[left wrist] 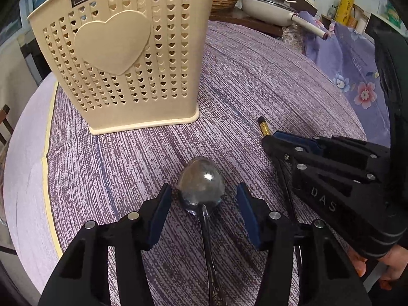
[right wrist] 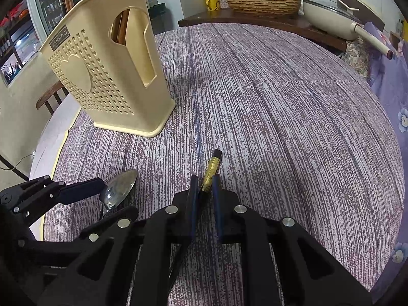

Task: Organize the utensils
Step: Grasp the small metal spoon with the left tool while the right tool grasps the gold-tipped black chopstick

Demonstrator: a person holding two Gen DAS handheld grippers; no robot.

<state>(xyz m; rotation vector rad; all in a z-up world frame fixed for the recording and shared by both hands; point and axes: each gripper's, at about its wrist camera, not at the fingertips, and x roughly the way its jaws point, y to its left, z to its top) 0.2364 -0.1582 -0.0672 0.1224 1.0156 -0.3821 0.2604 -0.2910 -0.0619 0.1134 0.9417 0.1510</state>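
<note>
Left wrist view, broadest first: purple woven cloth [left wrist: 255, 81] over the whole table, and upright on it, far left, the cream heart-pierced utensil holder [left wrist: 114, 61]. Nearer, the left gripper [left wrist: 204, 191] angled down at the cloth, tongs about half wide, blue pads either side of the steel spoon [left wrist: 201, 181] where bowl meets handle, neither pad visibly pressing. Spoon flat on the cloth, bowl toward the holder, handle running back under the gripper.

For a clean pick, probably: settle lower so the pads meet the narrow neck rather than the rounded bowl, centre before squeezing, close squarely, then lift handle-down toward the holder's open top. Expect a thin, slippery grip on polished metal, and a snag on the cloth if scraped too low.

Around: cream pan [left wrist: 267, 7] and wicker basket [right wrist: 262, 0] on the far counter, well apart. Closer, just beside the spoon, the right gripper [right wrist: 205, 181], tongs narrow and clamped on a black chopstick with a gold band [right wrist: 213, 165], tip poking forward. Mind that neighbour when lifting; little room between the two. Holder's side opening already showing wooden sticks inside.
</note>
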